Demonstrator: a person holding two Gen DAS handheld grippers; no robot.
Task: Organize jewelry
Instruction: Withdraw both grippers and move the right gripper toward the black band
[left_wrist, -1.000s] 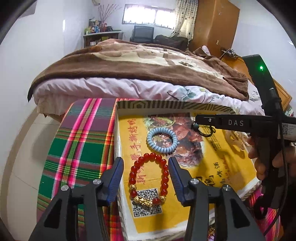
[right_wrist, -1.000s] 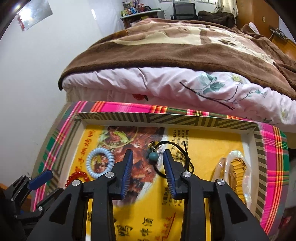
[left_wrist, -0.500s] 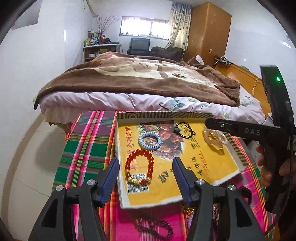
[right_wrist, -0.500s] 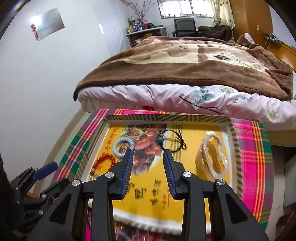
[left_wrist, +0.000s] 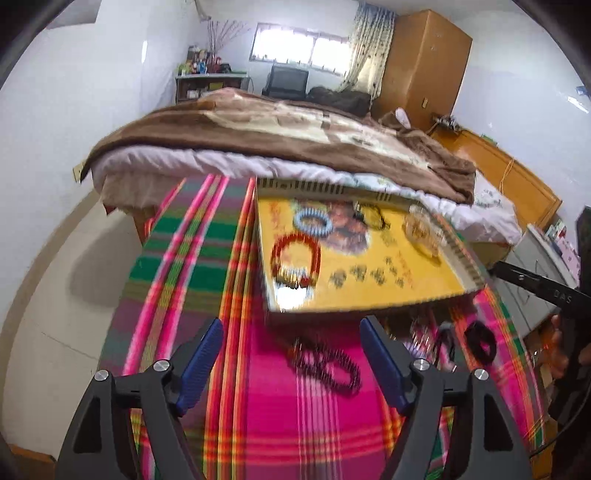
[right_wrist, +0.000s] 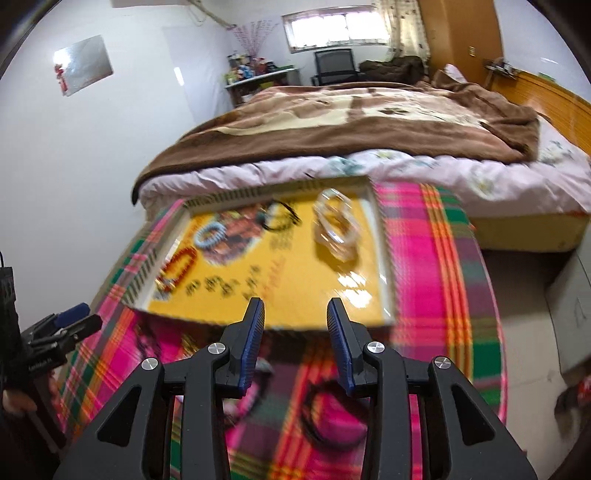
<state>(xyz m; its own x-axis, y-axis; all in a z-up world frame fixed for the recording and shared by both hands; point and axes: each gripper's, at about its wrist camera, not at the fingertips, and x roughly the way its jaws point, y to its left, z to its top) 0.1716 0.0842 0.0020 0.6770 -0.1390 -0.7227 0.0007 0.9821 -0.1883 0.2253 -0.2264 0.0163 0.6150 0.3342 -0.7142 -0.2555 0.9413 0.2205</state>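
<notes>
A yellow tray (left_wrist: 413, 291) (right_wrist: 295, 291) lies on the plaid table. In it are a red bead bracelet (left_wrist: 295, 254) (right_wrist: 177, 266), a light blue bracelet (left_wrist: 312, 221) (right_wrist: 210, 236), a black cord pendant (left_wrist: 369, 216) (right_wrist: 279, 218) and a clear bag of gold jewelry (left_wrist: 423, 230) (right_wrist: 336, 225). In front of the tray a dark bead strand (left_wrist: 325, 363) and a black ring (left_wrist: 480, 341) (right_wrist: 317, 417) lie on the cloth. My left gripper (left_wrist: 291, 362) is open and empty above the dark beads. My right gripper (right_wrist: 295, 343) is open and empty over the tray's near edge.
The plaid cloth (left_wrist: 192, 266) (right_wrist: 436, 266) covers a small round table. A bed (left_wrist: 280, 136) (right_wrist: 369, 125) with a brown blanket stands just behind it. A grey cabinet (right_wrist: 569, 295) is at the right. The views are motion-blurred.
Both grippers have pulled back and up from the tray. The jewelry on the cloth in front of the tray has come into view. Both grippers stayed open.
</notes>
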